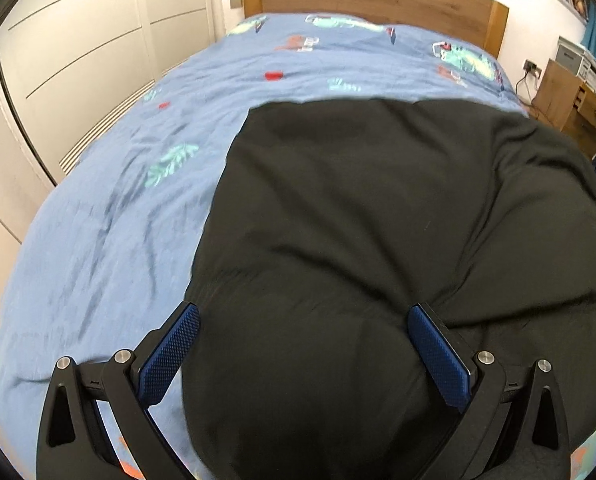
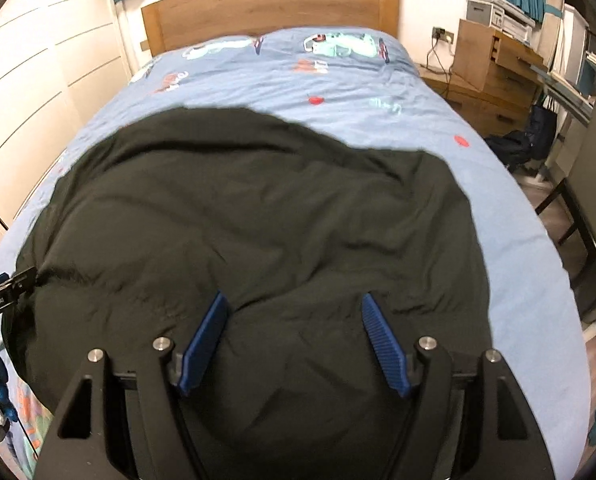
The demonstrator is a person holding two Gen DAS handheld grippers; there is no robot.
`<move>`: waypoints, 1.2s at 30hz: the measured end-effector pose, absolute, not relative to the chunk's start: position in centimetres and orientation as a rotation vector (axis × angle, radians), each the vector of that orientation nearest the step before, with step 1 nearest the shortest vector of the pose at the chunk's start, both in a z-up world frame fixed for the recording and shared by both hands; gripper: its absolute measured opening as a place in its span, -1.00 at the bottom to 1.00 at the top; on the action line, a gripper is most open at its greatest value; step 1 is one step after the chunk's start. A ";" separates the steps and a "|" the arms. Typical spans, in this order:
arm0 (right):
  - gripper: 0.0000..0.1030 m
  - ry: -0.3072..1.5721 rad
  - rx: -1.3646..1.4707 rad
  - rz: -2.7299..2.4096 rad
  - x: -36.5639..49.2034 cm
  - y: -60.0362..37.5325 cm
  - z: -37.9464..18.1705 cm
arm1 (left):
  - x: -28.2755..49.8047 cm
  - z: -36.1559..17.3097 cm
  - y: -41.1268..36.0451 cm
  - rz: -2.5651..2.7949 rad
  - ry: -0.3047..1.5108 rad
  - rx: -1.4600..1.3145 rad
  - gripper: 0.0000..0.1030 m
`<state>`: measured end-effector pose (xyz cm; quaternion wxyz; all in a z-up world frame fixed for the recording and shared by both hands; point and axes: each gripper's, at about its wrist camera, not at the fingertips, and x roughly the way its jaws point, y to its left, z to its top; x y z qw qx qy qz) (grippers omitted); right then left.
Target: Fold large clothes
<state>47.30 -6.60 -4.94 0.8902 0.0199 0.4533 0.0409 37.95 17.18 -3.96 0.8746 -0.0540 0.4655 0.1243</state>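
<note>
A large black garment [image 1: 377, 220] lies spread on a blue patterned bedspread [image 1: 118, 200]; it also shows in the right wrist view [image 2: 258, 208]. My left gripper [image 1: 303, 312] is open, its blue pads [image 1: 170, 356] wide apart over the garment's near left edge, nothing held. My right gripper [image 2: 296, 300] is open above the garment's near part, blue pads [image 2: 204, 344] apart, nothing between them. The left gripper's tip [image 2: 2, 292] shows at the right wrist view's left edge, by the cloth's edge.
A wooden headboard [image 2: 270, 8] stands at the far end of the bed. White wardrobe doors [image 1: 78, 60] run along the left. A wooden desk [image 2: 493, 68] with a printer, a chair [image 2: 593, 200] and bags stand to the right.
</note>
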 end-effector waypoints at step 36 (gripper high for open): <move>0.52 1.064 0.060 -0.057 42.2 -15.6 -4.8 | 31.4 -2.9 20.9 0.196 1.047 -0.209 0.99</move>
